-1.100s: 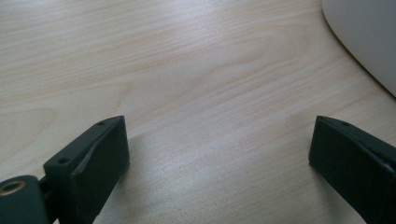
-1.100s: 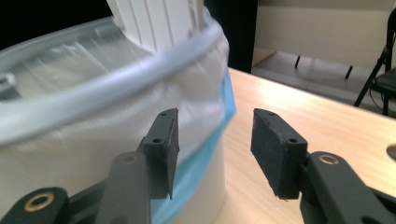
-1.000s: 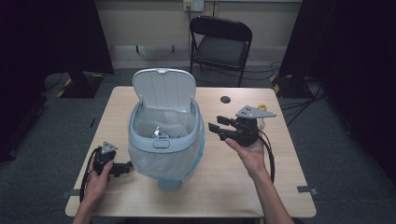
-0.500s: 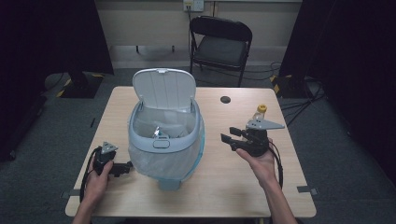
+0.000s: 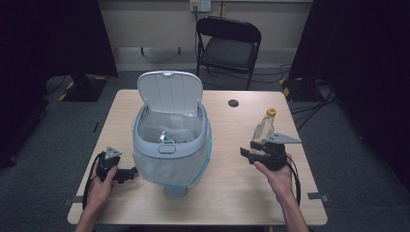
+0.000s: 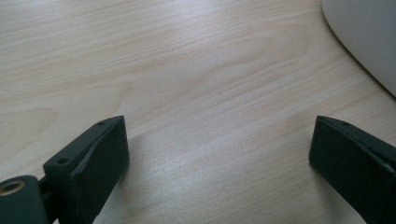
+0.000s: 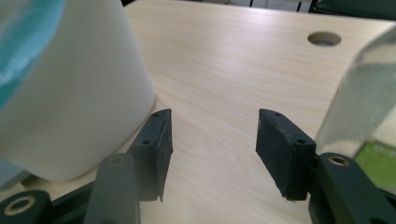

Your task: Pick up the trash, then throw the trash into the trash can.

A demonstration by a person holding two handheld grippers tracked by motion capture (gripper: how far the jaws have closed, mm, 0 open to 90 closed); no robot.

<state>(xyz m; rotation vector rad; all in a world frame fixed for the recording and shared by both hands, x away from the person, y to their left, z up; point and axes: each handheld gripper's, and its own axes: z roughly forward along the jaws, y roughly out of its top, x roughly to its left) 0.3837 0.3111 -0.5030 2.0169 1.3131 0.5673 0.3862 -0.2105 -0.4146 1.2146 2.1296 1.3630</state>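
Note:
A pale blue-grey bin (image 5: 171,145) stands mid-table with its lid (image 5: 168,92) tipped up and a white liner inside; something crumpled and clear (image 5: 162,137) lies in it. A clear bottle (image 5: 265,126) with a yellow cap stands upright to the right. My right gripper (image 5: 247,150) sits low just in front of the bottle, pointing left at the bin. Its jaws have just been opening, with nothing between them (image 7: 215,126); the bin wall (image 7: 70,93) is left of them and the bottle (image 7: 369,93) right. My left gripper (image 5: 131,174) rests open by the bin's lower left, over bare wood (image 6: 219,135).
A round cable hole (image 5: 233,103) lies in the tabletop behind the bottle, also in the right gripper view (image 7: 324,38). A black folding chair (image 5: 227,46) stands beyond the far edge. Bare wood stretches between the bin and the right gripper.
The right gripper has come down and back toward the person, from beside the bin's rim to low over the table by the bottle. The left gripper has stayed put.

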